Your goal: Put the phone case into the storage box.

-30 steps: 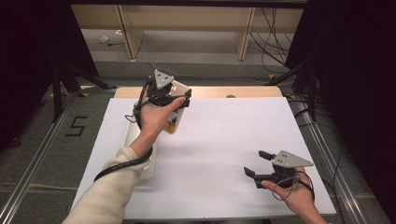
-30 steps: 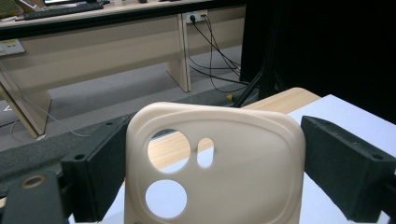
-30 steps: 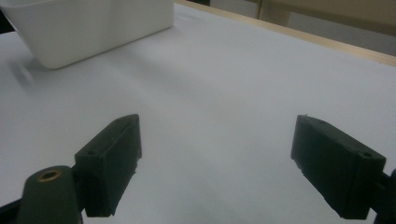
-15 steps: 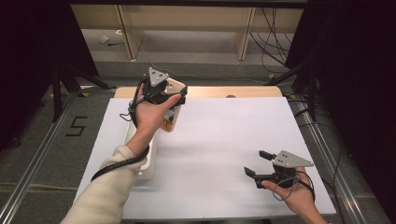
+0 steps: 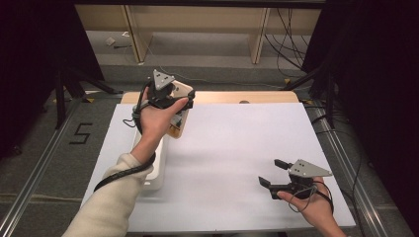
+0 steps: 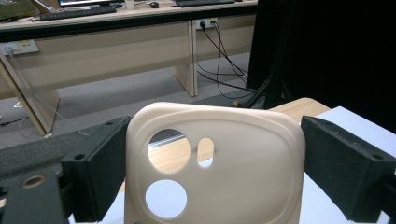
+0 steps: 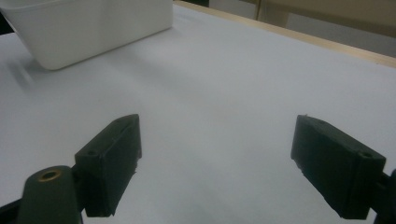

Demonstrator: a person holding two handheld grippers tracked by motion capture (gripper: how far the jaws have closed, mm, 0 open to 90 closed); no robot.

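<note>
Holding, left to right: what each thing did and why, judged from the three views.

White bin [image 5: 150, 170]: sat at the left of the high view, on the left edge of the desk [image 5: 237, 148], under the person's left forearm. Its inside was hidden by the arm, so its contents could not be told; the right gripper view showed its outer wall [image 7: 93, 28].

Left gripper [image 5: 170, 101]: raised above the far end of the bin, upper left of the high view, pointing away from the person.

Phone case [image 6: 212, 163]: beige, soft-looking, with round camera holes; it stood upright between the fingers [image 6: 100, 163] of the left gripper, lifted off the desk. The fingers sat against its two side edges, clamped on it, probably to keep the flexible shell from slipping while carried.

Likely purpose: the case seemed to be lifted clear of the bin, or poised over it; which way it was going could not be told.

Right gripper [image 5: 274, 175]: rested low at the lower right of the high view, fingers [image 7: 112, 163] wide apart with bare desk between them, seemingly waiting in reserve.
</note>
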